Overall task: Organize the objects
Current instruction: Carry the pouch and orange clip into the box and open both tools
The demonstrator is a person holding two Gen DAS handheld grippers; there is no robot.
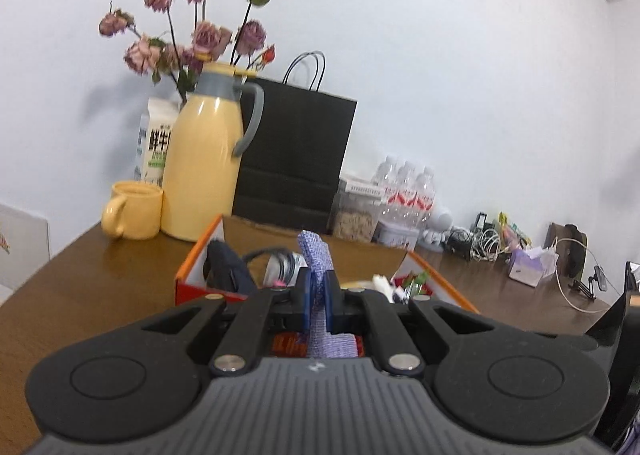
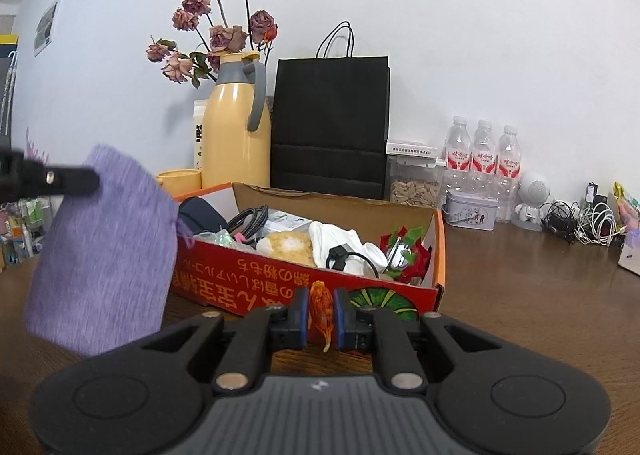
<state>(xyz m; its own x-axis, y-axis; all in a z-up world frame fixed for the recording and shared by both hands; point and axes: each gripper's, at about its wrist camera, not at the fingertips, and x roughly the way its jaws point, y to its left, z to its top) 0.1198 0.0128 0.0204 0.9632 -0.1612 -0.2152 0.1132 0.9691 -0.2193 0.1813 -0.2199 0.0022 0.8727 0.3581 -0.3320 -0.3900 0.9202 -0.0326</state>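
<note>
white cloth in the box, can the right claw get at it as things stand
Probably yes: the right claw holds nothing, and the white cloth lies exposed near the top of the open box, only a black cable across it.

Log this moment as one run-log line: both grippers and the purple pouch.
left gripper: shut on purple pouch, lifted | right gripper: nothing held, near red box | table

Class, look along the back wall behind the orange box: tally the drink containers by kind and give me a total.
Water bottles: 3
Yellow thermos jug: 1
Yellow mug: 1
Milk carton: 1
Total: 6
</note>
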